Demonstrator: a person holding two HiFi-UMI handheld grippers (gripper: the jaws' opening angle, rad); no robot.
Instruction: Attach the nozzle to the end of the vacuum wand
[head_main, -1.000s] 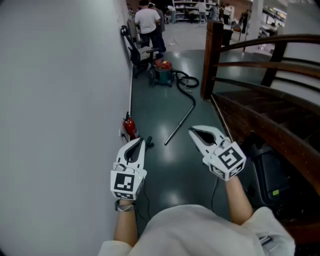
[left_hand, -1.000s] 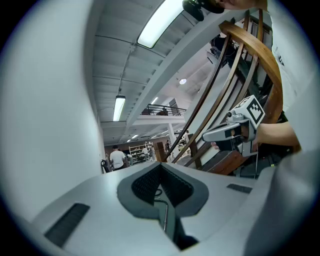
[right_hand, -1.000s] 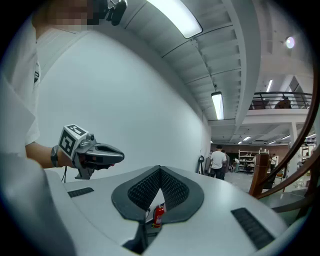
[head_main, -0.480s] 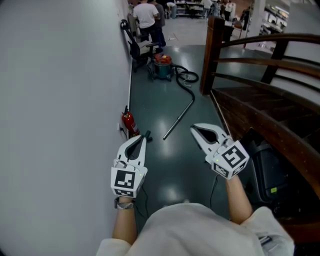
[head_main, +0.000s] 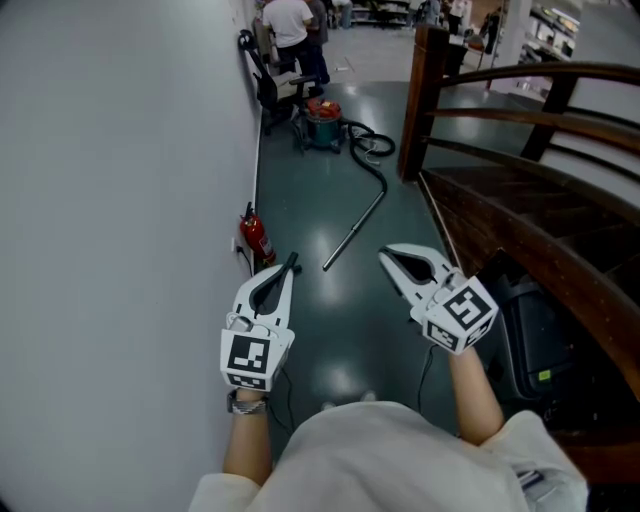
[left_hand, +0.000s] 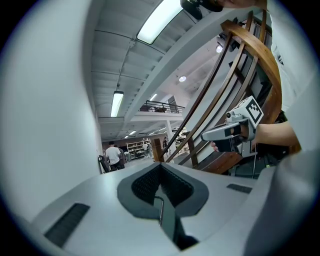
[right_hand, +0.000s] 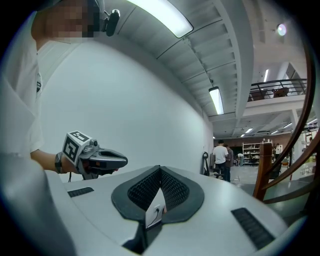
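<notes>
The metal vacuum wand (head_main: 355, 228) lies on the dark green floor ahead, and its hose (head_main: 368, 150) curls back to a red and green vacuum cleaner (head_main: 322, 124). A small dark piece (head_main: 294, 264) lies on the floor by my left gripper's tip; I cannot tell whether it is the nozzle. My left gripper (head_main: 289, 262) is shut and holds nothing, seen too as left gripper (right_hand: 117, 161). My right gripper (head_main: 384, 254) is shut and empty, level with the left one, seen too as right gripper (left_hand: 212, 134). Both are well short of the wand.
A white wall (head_main: 120, 200) runs close on the left with a red fire extinguisher (head_main: 255, 238) at its foot. A wooden staircase (head_main: 520, 200) and its post (head_main: 418, 100) close the right side. A black case (head_main: 540, 350) sits under it. People (head_main: 290, 25) stand far ahead.
The floor things have slid slightly up in the head view. Both grippers keep their places and stay shut.
</notes>
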